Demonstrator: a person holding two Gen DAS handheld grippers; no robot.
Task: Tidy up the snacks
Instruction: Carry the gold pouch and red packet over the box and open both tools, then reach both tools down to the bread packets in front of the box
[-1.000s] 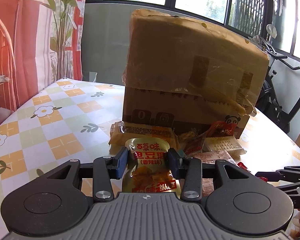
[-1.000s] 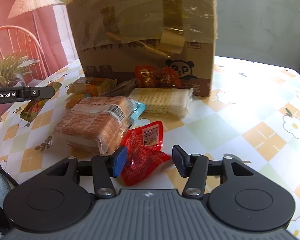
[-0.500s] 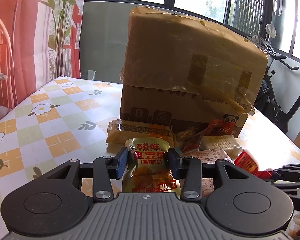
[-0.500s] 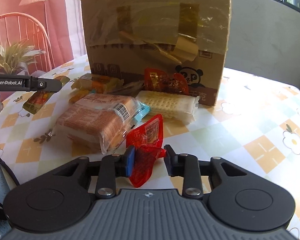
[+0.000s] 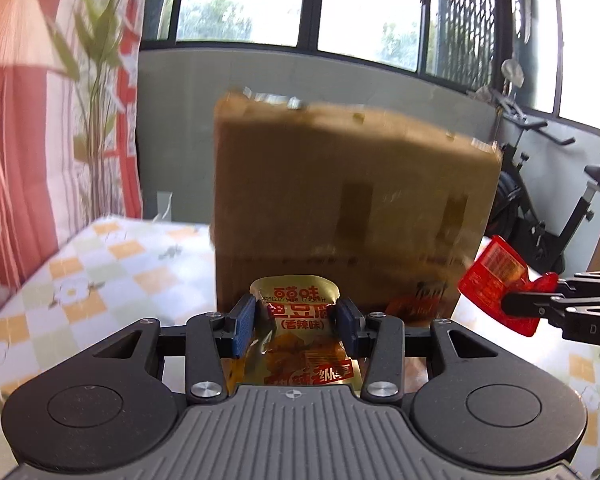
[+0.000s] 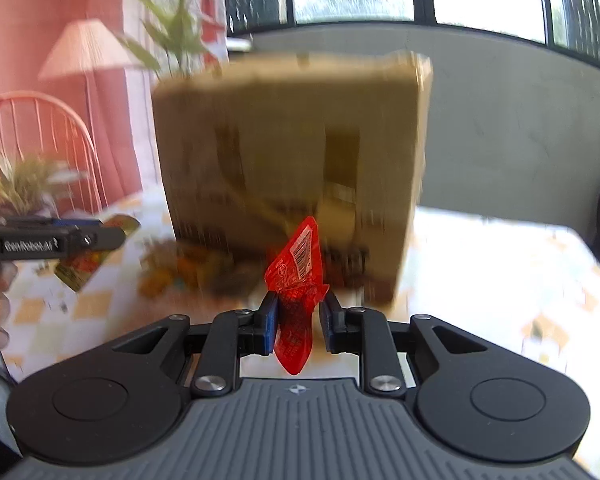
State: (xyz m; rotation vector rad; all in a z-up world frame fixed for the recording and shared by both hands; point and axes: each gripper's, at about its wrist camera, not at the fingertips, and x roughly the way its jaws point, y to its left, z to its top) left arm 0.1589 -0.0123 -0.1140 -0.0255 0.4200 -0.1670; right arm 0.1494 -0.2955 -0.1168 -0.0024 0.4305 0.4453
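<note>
- The left gripper is clamped on a yellow snack pouch with red lettering; both blue pads press its sides at lower centre of the left wrist view, and the pouch hangs clear of the table.
- The right gripper is closed tight on a red snack packet, whose upper end with a barcode sticks up above the pads at centre of the right wrist view.
- In the left wrist view the same red packet shows at the right edge, pinched in the right gripper's black fingers.
- A tall cardboard box stands behind both grippers on a flower-patterned table; it is blurred in both views.
- More snacks lie blurred at the foot of the box.
- Since a second ago the right jaws have narrowed from spread around the red packet on the table to a grip on it, and the packet is now off the table.
- The left grip on the yellow pouch is unchanged, and both views now sit higher against the box.
</note>
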